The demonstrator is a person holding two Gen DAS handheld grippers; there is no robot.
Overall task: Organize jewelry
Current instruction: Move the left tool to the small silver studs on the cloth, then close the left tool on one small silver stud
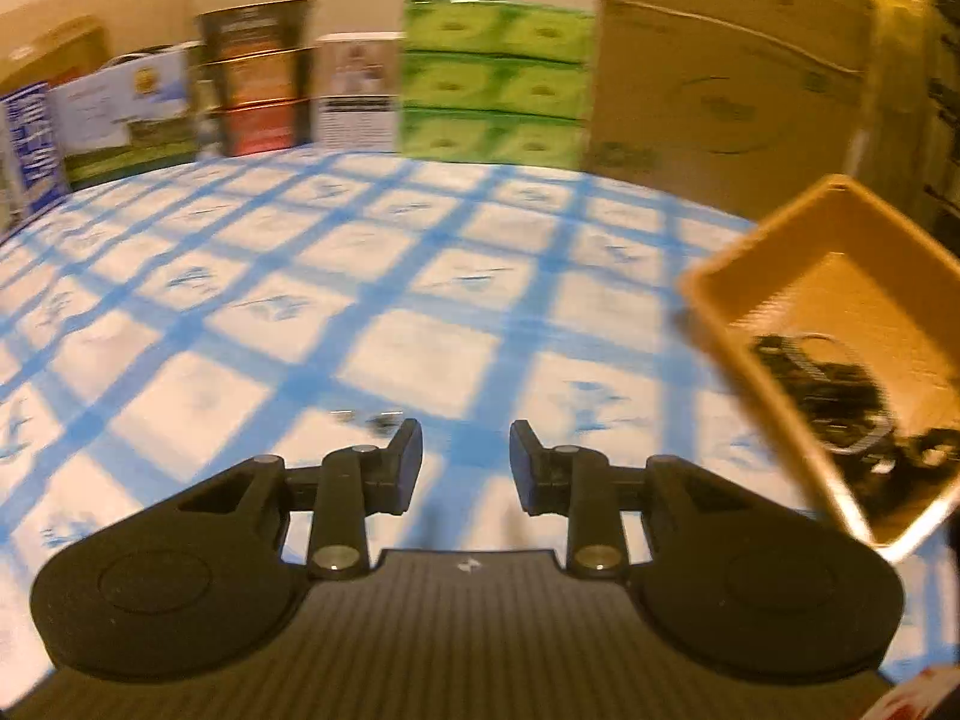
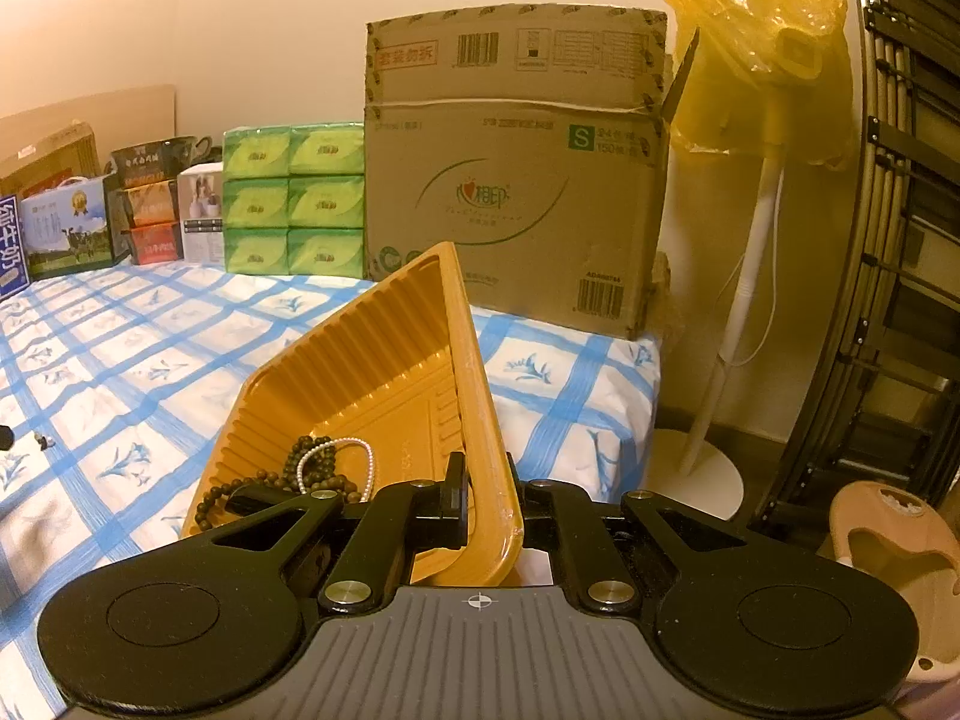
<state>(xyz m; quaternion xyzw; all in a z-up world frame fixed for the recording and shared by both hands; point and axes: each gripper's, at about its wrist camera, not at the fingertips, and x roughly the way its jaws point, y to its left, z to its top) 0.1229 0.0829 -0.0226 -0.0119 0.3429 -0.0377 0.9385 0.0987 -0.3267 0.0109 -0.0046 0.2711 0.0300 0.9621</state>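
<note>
My right gripper [image 2: 485,495] is shut on the near rim of a yellow plastic tray [image 2: 360,372] and holds it tilted above the blue checked cloth. Dark bead strings [image 2: 312,468] and a white pearl strand [image 2: 366,462] lie in the tray's low corner. The left wrist view shows the same tray [image 1: 840,300] at the right with the dark beads [image 1: 840,396] in it. My left gripper [image 1: 465,456] is open and empty just above the cloth. A small shiny jewelry piece [image 1: 366,419] lies on the cloth just beyond its left finger; it also shows in the right wrist view [image 2: 43,439].
A large cardboard box [image 2: 516,180], green tissue packs [image 2: 294,204], tins and milk cartons [image 2: 66,228] line the back of the table. The table's right edge [image 2: 648,372] drops off to a floor fan stand [image 2: 714,468] and a slipper [image 2: 888,534].
</note>
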